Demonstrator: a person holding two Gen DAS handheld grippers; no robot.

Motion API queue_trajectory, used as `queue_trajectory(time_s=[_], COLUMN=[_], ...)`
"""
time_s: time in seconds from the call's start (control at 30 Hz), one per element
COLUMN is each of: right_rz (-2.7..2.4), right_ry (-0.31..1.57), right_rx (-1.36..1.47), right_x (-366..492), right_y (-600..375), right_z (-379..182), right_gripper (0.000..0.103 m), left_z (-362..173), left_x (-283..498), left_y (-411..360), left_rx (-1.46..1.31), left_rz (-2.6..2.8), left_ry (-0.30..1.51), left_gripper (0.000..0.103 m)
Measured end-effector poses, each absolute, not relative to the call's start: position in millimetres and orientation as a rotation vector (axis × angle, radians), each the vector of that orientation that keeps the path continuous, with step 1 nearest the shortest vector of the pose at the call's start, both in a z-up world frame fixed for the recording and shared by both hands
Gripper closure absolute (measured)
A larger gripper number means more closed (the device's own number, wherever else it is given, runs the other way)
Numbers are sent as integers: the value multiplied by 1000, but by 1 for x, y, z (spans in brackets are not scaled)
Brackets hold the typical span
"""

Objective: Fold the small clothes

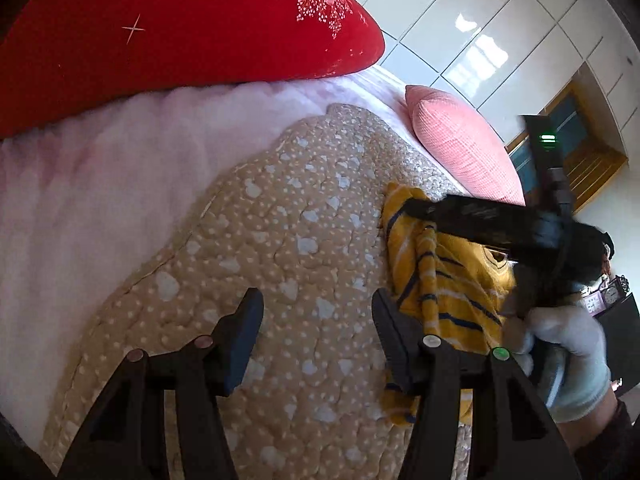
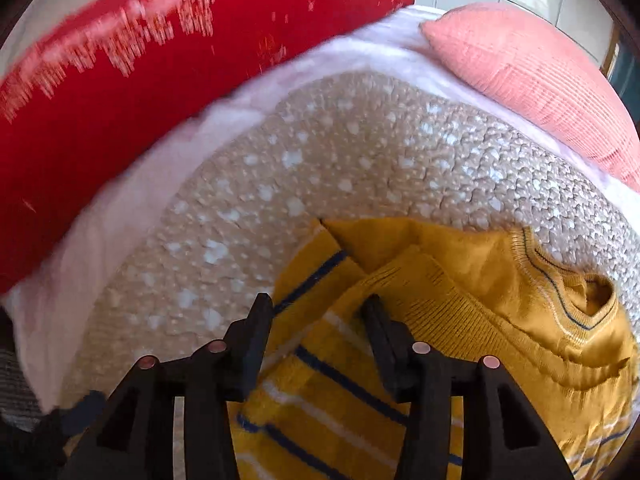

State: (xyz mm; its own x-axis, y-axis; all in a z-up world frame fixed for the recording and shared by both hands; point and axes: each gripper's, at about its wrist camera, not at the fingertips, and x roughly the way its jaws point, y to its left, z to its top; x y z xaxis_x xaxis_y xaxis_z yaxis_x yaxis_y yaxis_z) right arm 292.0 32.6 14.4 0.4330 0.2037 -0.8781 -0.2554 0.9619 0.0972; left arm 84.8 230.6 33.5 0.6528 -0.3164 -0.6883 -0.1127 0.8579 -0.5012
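I am hovering my right tool (image 2: pixel 316 312), half-open and empty, over the yellow sweater's (image 2: pixel 460 292) sleeve to fold it, my left tool (image 1: pixel 316 312) waiting half-open, empty, beside it.

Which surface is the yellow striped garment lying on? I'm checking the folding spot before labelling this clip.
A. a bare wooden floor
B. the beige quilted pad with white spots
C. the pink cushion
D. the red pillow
B: the yellow striped garment lies crumpled on the beige quilted pad, while the red pillow and pink cushion sit beyond it, apart from the garment.
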Motion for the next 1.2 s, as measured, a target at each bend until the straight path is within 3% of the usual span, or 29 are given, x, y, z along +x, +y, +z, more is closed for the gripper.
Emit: queue_trajectory(time_s=[0.13,0.37,0.47,0.53,0.87,0.97,1.03,1.13,1.2], right_rz=[305,329,340,326,178,166,153,171,200], right_ry=[1057,1153,1170,1165,1116,1105,1084,1071,1058], right_rx=[46,-1,-13,-62,-392,-368,-378,-366,-295], right_x=[274,252,241,236,226,224,220,216,213], right_y=[12,22,32,42,83,78,74,69,59], right_z=[39,27,20,15,-15,-14,-11,-4,10], right_gripper=[44,42,36,30,24,35,55,75,78], left_z=[30,30,29,28,33,32,31,31,33], left_x=[86,79,78,78,72,71,71,72,72], left_y=[232,248,255,257,269,275,275,269,263], left_rx=[-578,-643,-659,-672,-700,-720,-727,-714,-700], left_rz=[-120,-63,-41,-45,-37,-29,-33,-45,-48], left_ry=[878,859,853,855,823,820,826,831,831], left_gripper=[48,48,48,48,48,47,47,47,47])
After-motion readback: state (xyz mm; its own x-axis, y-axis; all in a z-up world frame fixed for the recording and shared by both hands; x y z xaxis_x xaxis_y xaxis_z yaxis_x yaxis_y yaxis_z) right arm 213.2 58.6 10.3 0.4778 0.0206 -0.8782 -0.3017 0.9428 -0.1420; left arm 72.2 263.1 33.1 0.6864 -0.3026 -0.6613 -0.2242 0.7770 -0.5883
